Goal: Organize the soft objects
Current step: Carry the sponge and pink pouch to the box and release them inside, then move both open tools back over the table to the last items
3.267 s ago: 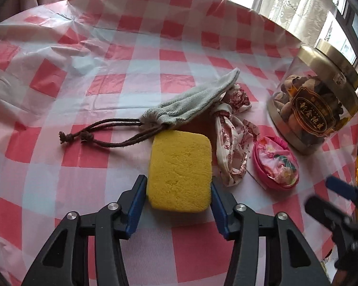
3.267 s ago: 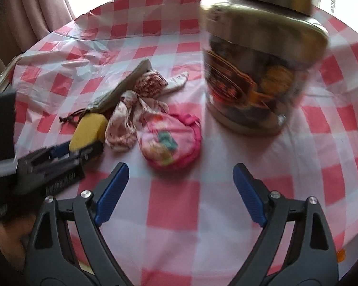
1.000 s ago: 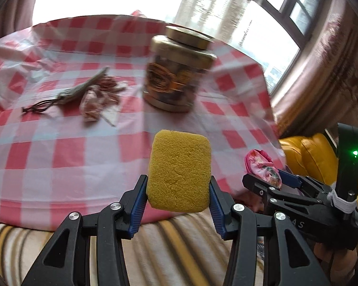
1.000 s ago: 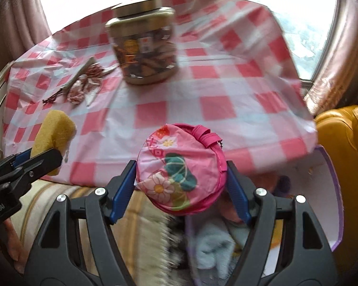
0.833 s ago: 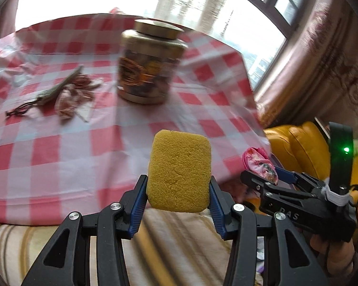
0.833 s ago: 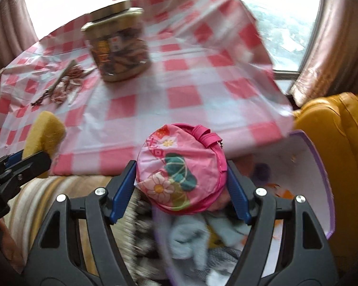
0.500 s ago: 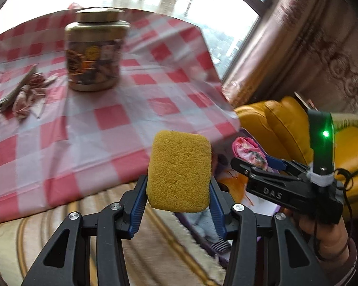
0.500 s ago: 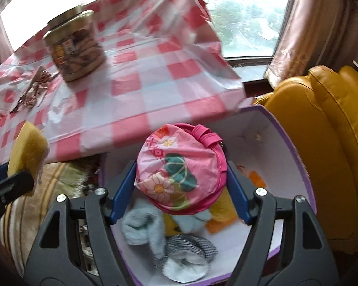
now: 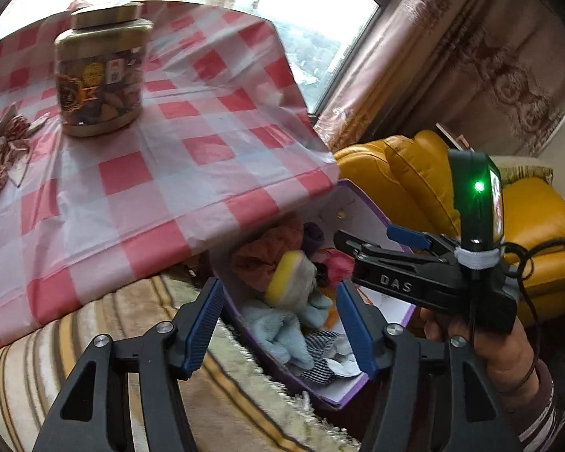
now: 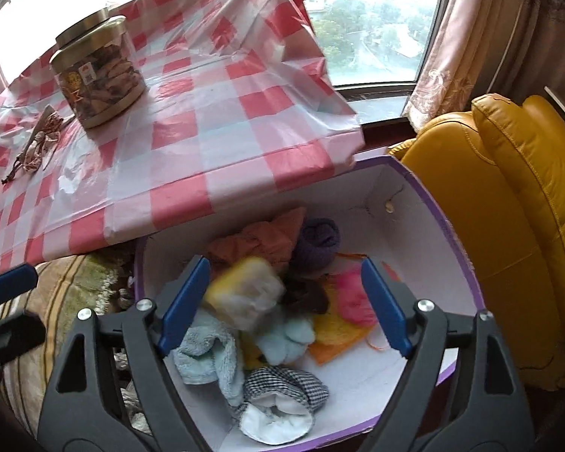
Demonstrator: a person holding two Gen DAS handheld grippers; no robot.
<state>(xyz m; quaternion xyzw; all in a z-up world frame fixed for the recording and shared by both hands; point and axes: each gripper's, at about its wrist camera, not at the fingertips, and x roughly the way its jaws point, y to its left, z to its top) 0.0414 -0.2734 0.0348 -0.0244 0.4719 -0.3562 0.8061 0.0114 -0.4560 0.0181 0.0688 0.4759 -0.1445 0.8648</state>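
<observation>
A purple-rimmed white box (image 10: 425,203) stands on the floor beside the table and holds several soft items. The yellow sponge (image 10: 245,292) shows blurred over the pile in it, and also in the left wrist view (image 9: 286,277). The pink round pouch (image 10: 352,293) shows blurred inside the box, and in the left wrist view (image 9: 337,265). My left gripper (image 9: 278,324) is open and empty above the box (image 9: 365,207). My right gripper (image 10: 282,303) is open and empty over the box; it also shows in the left wrist view (image 9: 373,239).
The red-checked table (image 10: 207,113) carries a gold-lidded jar (image 10: 98,71), a floral cloth (image 10: 43,137) and a grey drawstring bag (image 10: 45,116). A yellow leather armchair (image 10: 508,207) stands right of the box. A striped rug (image 9: 94,320) covers the floor.
Both grippers moved from the table to over the box, then opened. The sponge and the pink pouch left the jaws and now show blurred inside the box.
</observation>
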